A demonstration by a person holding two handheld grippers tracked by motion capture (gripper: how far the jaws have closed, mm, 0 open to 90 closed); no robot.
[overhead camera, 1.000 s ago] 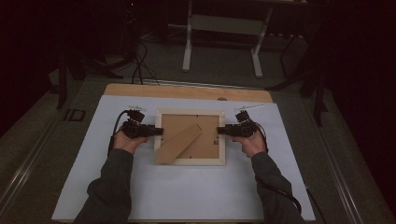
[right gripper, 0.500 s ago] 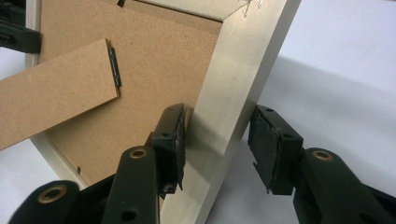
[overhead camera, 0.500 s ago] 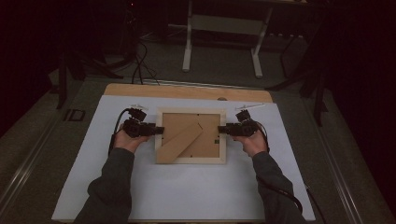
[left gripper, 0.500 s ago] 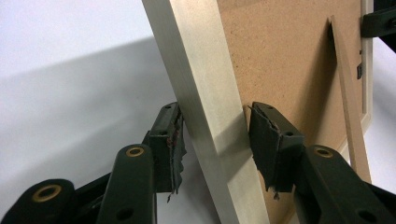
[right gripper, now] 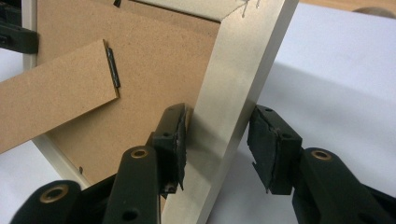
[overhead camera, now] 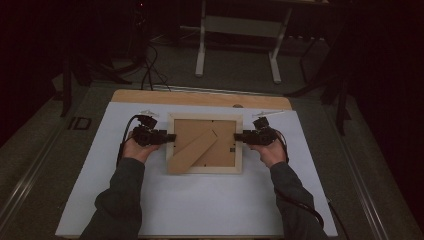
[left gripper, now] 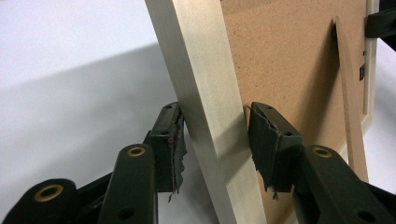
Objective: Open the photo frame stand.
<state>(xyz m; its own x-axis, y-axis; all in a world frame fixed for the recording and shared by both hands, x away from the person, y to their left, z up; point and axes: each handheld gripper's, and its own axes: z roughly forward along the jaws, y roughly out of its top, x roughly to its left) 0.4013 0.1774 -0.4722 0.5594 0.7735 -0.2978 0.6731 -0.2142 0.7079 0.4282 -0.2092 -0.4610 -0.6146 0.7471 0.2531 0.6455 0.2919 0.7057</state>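
A pale wooden picture frame (overhead camera: pixel 205 145) is turned back-up over the white sheet, its brown backing and slanted easel stand (overhead camera: pixel 192 150) showing. My left gripper (overhead camera: pixel 171 137) is shut on the frame's left rail, one pad above and one below. In the left gripper view the rail (left gripper: pixel 201 70) passes between the pads of that gripper (left gripper: pixel 215 140), with a shadow on the sheet beneath. My right gripper (overhead camera: pixel 238 136) is shut on the right rail. In the right gripper view the rail (right gripper: pixel 243 60) sits between the pads of that gripper (right gripper: pixel 217 140), with the stand (right gripper: pixel 56 98) beyond.
The white sheet (overhead camera: pixel 200 210) covers most of the table, and a bare wooden strip (overhead camera: pixel 200 97) runs along the far edge. Beyond the table stand a desk's white legs (overhead camera: pixel 201 45), with cables on the dark floor (overhead camera: pixel 150 65).
The frame and both grippers have shifted a little toward the far edge of the table, and the frame sits squarer. Both grips look the same.
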